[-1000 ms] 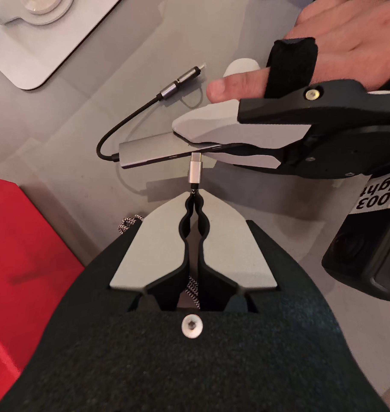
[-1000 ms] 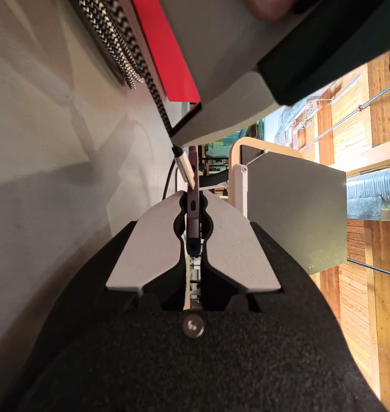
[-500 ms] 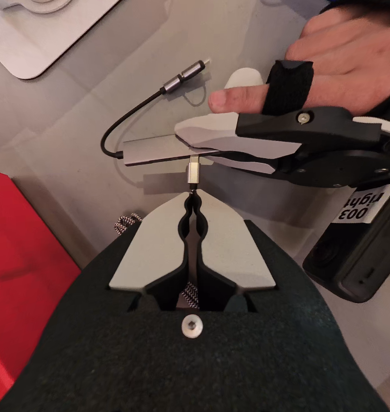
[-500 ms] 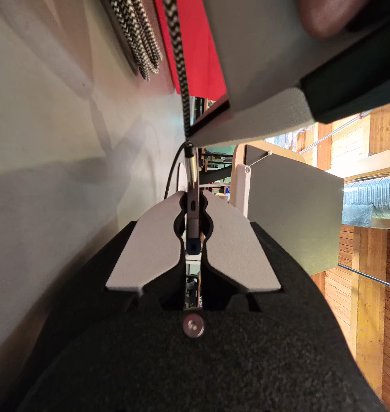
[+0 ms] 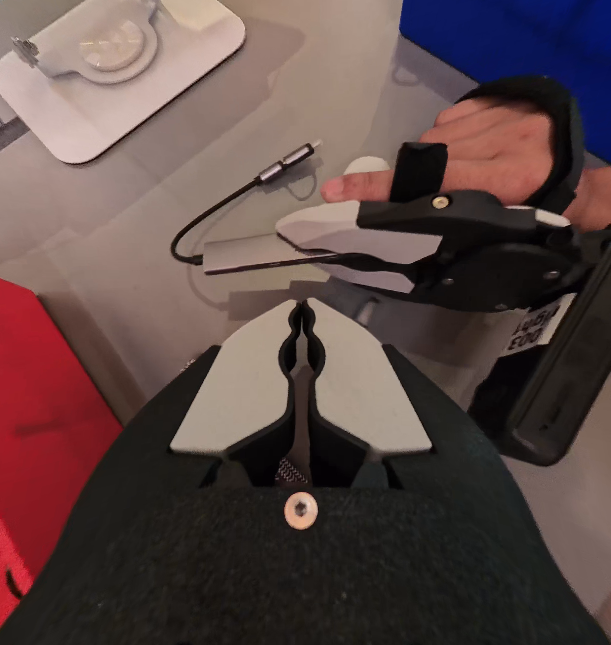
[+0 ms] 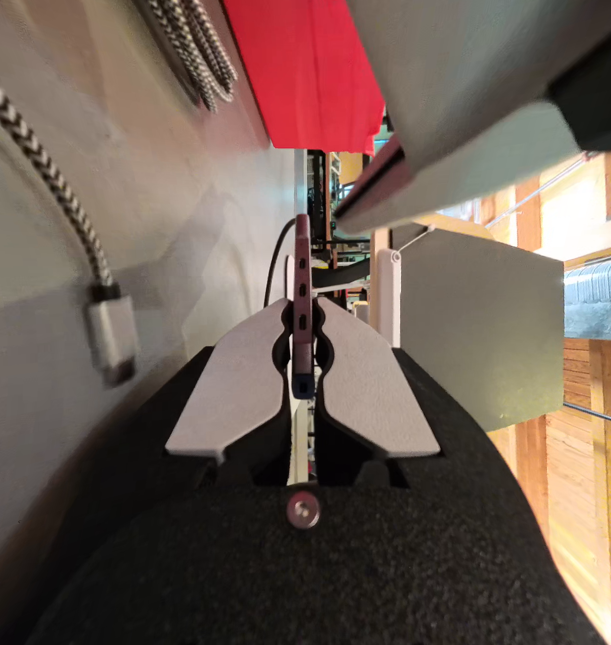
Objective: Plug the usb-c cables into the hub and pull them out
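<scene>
Right tongs (image 6: 301, 314) clamp hub (image 6: 303, 279) edge-on, ports exposed for access. Left tongs (image 5: 301, 309) closed, empty; braided cable plug (image 6: 112, 335) lies loose on tabletop (image 5: 140, 209).

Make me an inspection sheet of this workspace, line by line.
Surface: grey table, smooth.
Job's things: hub held off the table, visible ports empty; braided cable's plug loose, not plugged in.
Clutter: white tray carrying a white object; red box; blue panel.
Grippers: left tongs shut, nothing seen between the tips; right tongs shut on the hub, worked by a hand.
Cables: hub's black lead curls to an adapter; braided coils on the table.
Surroundings: wooden wall, metal duct, grey board.
</scene>
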Motion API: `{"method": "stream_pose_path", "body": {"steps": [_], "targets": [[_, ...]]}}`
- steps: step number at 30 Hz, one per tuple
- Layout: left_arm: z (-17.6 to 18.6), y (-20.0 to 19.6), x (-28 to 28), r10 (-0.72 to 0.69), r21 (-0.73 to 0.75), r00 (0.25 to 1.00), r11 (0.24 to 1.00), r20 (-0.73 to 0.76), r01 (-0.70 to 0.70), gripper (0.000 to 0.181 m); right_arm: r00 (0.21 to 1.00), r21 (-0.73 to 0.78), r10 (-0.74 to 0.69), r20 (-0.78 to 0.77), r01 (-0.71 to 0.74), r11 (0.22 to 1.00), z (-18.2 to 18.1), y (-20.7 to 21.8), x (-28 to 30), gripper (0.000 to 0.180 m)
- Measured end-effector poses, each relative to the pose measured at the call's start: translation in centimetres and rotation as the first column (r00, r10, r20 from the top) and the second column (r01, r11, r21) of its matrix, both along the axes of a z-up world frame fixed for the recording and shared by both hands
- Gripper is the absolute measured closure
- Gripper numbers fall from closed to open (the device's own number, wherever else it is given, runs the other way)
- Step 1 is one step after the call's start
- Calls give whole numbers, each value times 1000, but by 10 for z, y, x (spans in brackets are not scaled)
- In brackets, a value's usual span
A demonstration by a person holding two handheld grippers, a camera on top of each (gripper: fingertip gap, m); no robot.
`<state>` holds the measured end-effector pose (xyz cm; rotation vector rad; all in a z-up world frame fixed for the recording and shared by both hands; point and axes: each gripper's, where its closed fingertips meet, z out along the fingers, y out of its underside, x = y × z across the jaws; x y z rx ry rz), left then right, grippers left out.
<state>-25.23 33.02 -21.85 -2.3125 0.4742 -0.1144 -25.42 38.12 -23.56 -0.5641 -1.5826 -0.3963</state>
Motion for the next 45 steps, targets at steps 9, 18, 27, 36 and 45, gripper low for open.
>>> {"method": "stream_pose_path", "body": {"steps": [9,18,27,36,45], "targets": [[-38,-37,33,-261,-186,959,943,105,277,154,980,-208,-75,-184,35,977,26,21,22,171],[-66,-40,52,-376,-164,924,910,65,381,155,969,-292,-95,-230,24,956,29,27,26,171],[-68,-26,38,-322,-98,936,946,-145,310,178,978,-272,-54,-202,-3,962,25,21,23,171],[-7,-10,5,-74,6,994,997,-82,75,179,995,-55,-27,-95,22,998,23,7,16,171],[-13,-6,-11,27,-32,999,999,-20,-27,179,999,72,-38,-13,39,997,14,-5,4,171]]}}
